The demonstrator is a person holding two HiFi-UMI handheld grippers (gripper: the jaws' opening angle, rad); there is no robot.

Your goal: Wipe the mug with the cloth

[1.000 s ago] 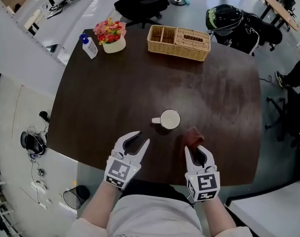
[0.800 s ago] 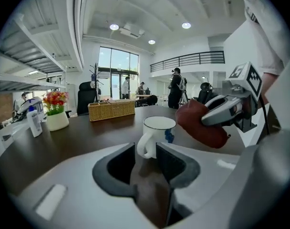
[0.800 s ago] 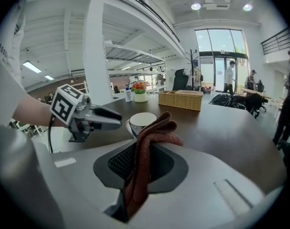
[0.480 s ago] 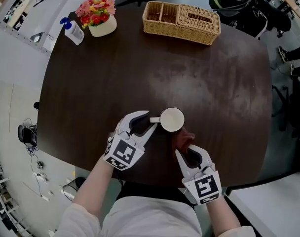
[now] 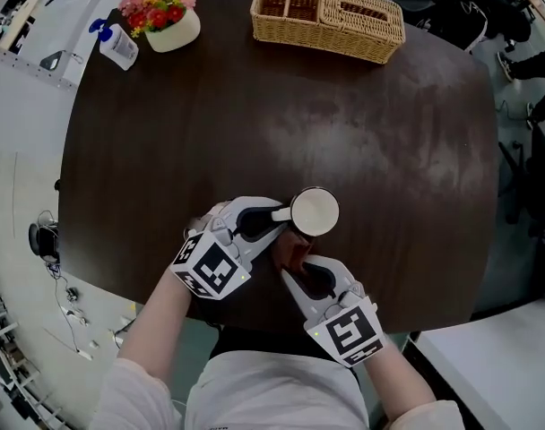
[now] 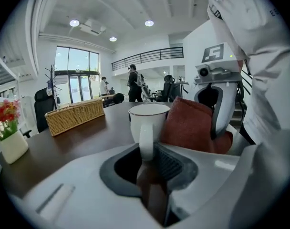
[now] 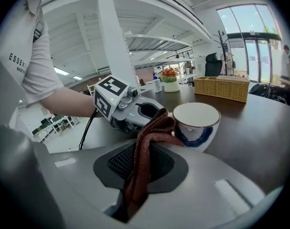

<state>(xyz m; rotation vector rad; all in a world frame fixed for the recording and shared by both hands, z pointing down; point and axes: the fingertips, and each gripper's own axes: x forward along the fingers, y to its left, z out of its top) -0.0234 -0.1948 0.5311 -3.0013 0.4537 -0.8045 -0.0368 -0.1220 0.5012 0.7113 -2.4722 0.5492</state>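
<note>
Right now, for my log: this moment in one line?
left gripper shut on mug; right gripper shut on cloth; cloth against mug

The white mug point(image 5: 314, 211) with a blue mark is standing up, its handle pointing left. The dark red cloth point(image 5: 291, 251) is bunching up and touching its side.
</note>
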